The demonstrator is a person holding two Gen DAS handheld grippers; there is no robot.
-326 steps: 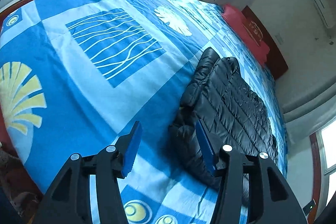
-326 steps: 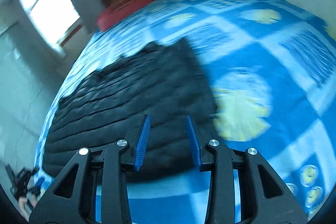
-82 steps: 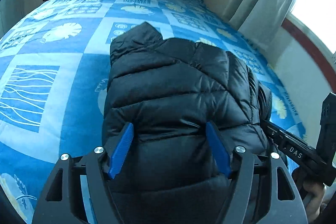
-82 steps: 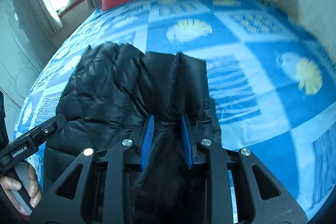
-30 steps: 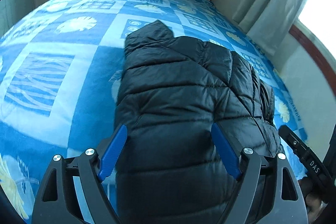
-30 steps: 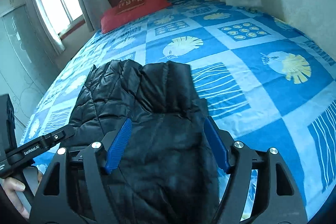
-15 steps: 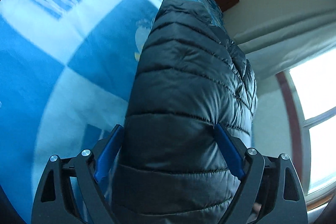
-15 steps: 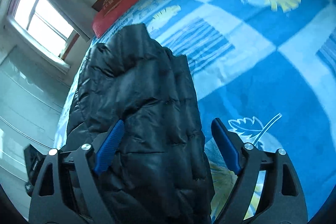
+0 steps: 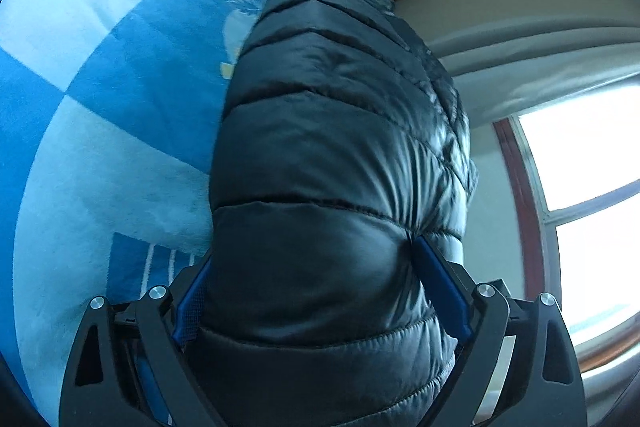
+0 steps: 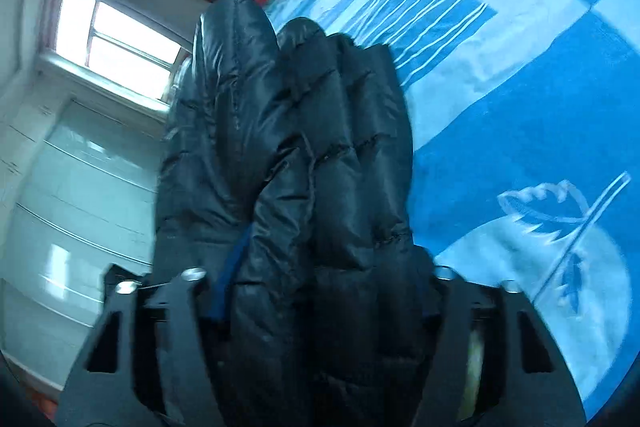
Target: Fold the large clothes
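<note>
Your black puffer jacket (image 9: 332, 163) fills the middle of both wrist views and runs off the bottom edge of each, so you cannot see its lower end. On the left gripper (image 9: 312, 287) the left blue pad is mostly buried behind the padding. On the right gripper (image 10: 320, 291) the right pad is hidden entirely. The right view is smeared, blurring the bedspread (image 10: 520, 107) print.
</note>
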